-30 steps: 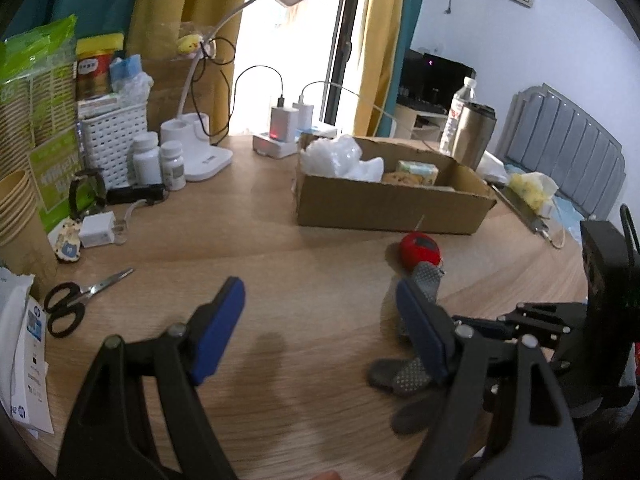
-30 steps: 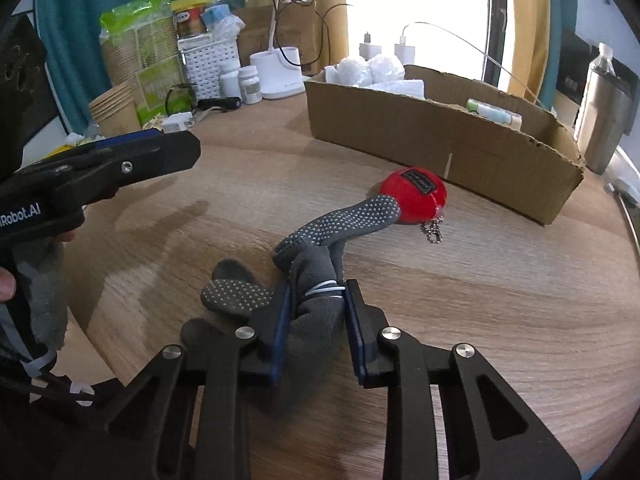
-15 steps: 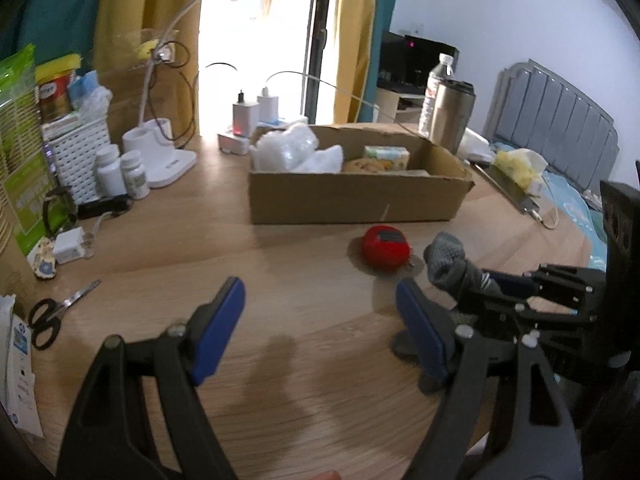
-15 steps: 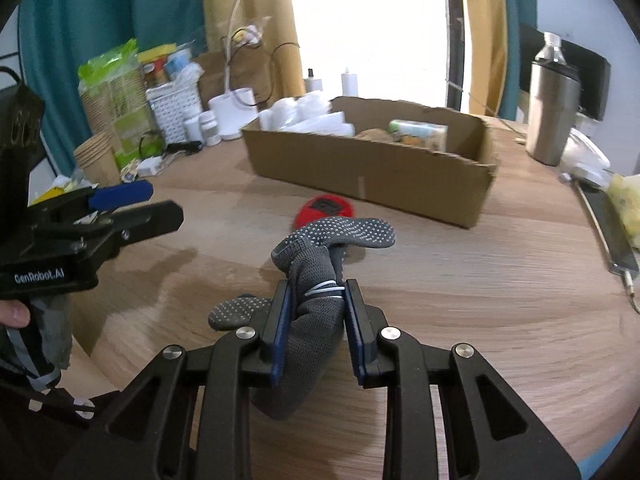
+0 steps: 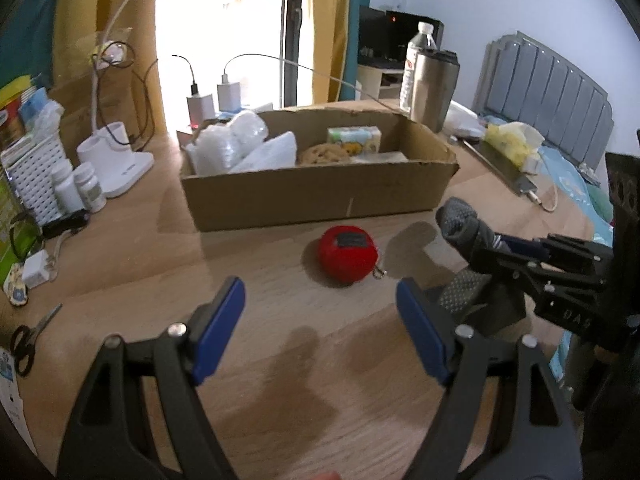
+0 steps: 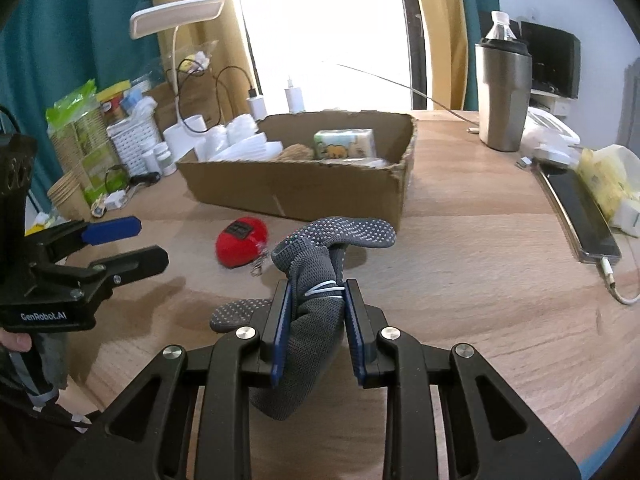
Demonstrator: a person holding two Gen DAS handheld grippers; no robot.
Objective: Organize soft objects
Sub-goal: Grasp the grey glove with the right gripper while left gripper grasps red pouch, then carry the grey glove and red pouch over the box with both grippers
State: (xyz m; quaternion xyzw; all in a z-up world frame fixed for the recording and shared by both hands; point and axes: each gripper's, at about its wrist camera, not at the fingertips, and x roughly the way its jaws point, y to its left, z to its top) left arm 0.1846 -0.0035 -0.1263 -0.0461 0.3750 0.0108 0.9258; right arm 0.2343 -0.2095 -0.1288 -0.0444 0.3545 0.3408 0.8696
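The right tongs [image 6: 316, 320] are pinching the limp glove [image 6: 320, 264] mid-bundle, fingers drooping, while the left tongs [image 5: 320, 328] are hanging open, empty

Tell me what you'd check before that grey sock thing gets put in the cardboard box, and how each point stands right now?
1. Right gripper firmly shut on the grey sock: ok.
2. Sock lifted off the table: cannot tell; its toe hangs near the wood.
3. Free room in the cardboard box: ok, its right end looks unfilled.
4. Path to the box clear: ok; the red ball lies off to the left.
5. Left gripper out of the way: ok, open and holding nothing.
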